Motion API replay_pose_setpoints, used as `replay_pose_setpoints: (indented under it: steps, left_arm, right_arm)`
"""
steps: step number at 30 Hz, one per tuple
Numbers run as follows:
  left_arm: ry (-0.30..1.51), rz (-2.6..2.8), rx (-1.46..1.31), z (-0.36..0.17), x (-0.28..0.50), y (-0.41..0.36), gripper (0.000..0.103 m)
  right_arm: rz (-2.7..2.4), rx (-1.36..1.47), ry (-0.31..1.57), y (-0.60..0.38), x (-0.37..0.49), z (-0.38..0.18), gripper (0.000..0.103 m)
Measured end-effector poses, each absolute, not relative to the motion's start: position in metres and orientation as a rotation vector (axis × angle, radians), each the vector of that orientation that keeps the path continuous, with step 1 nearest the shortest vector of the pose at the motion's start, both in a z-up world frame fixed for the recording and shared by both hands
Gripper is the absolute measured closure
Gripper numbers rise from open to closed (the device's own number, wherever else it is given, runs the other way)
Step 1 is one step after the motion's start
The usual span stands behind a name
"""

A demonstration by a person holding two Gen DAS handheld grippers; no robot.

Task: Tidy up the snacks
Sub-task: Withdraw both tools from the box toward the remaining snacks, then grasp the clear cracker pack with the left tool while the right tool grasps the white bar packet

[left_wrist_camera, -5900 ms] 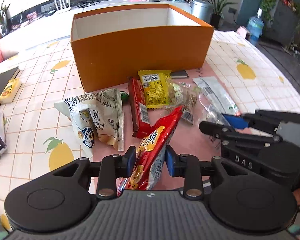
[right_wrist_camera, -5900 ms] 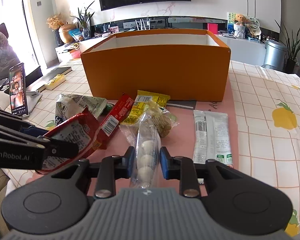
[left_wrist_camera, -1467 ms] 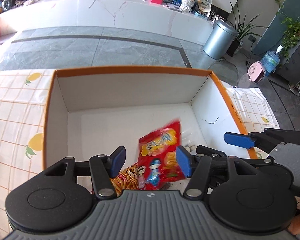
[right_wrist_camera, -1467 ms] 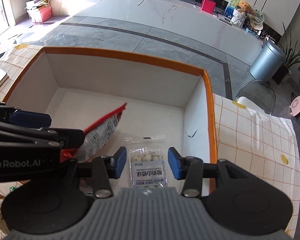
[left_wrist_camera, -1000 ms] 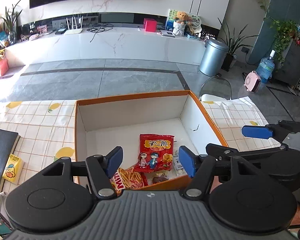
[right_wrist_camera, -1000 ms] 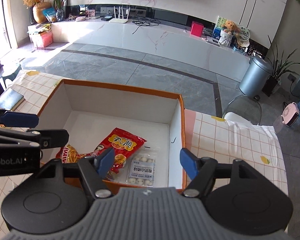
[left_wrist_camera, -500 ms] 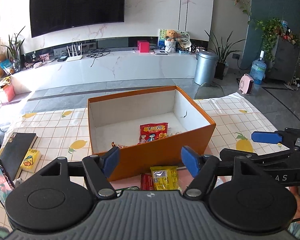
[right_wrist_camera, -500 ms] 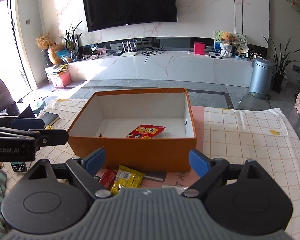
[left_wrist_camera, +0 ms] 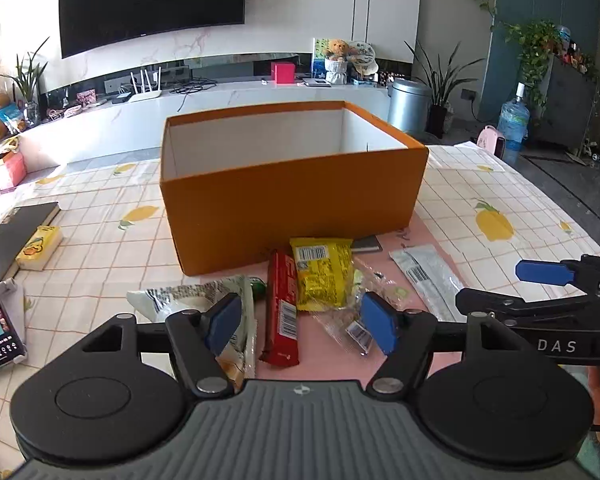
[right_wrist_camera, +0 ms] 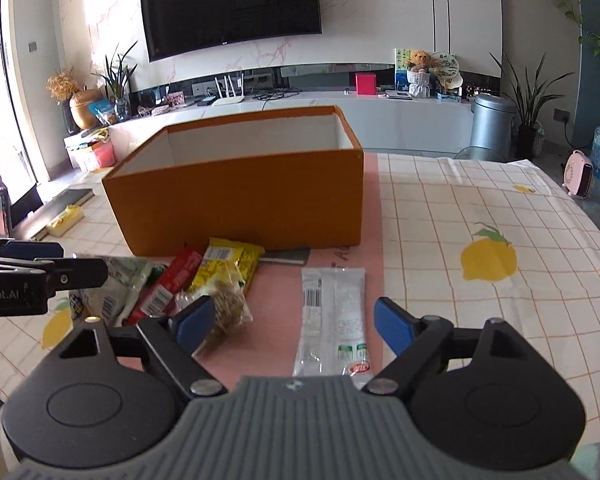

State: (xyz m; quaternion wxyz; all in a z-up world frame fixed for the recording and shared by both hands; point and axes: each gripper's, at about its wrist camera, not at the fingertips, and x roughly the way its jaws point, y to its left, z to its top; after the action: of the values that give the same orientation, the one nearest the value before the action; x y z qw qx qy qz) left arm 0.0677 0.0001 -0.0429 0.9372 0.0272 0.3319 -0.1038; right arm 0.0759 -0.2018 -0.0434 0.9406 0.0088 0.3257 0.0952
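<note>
Both hand-held grippers have come back from above the orange box (left_wrist_camera: pixel 292 188) and now hang low over the snacks left in front of it. The left hand-held gripper (left_wrist_camera: pixel 300 326) is wide open and empty above the red bar (left_wrist_camera: pixel 283 308). The right hand-held gripper (right_wrist_camera: pixel 292 326), whose jaws have just closed a little, is also open and empty above the white packet (right_wrist_camera: pixel 332 316). I judge the next pickup is near. The surface (right_wrist_camera: pixel 480 232) has a checked cloth with lemons; behind are a television (right_wrist_camera: pixel 232 4) and a bin (right_wrist_camera: pixel 492 124).
</note>
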Motion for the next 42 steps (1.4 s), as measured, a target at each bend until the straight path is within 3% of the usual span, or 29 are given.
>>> replay_pose_setpoints:
  steps: [12,19,29,33,42]
  left_arm:
    - [0.673,-0.299,0.194,-0.082,0.073,-0.041,0.023]
    - [0.698,-0.324,0.290,-0.095,0.085,-0.059,0.033]
    - [0.688,-0.316,0.354,-0.102,0.097,-0.070,0.038]
    - [0.711,-0.313,0.363,-0.106,0.099,-0.069,0.046]
    - [0.700,-0.319,0.315,-0.106,0.100,-0.064,0.049]
  right_arm:
    - [0.108,0.073,0.768,-0.213,0.110,-0.065,0.027]
    - [0.086,0.095,0.796,-0.214,0.126,-0.073,0.028]
    - [0.051,0.072,0.867,-0.208,0.151,-0.092,0.030]
    - [0.052,0.055,0.888,-0.204,0.157,-0.098,0.030]
    - [0.053,-0.022,0.884,-0.192,0.158,-0.104,0.037]
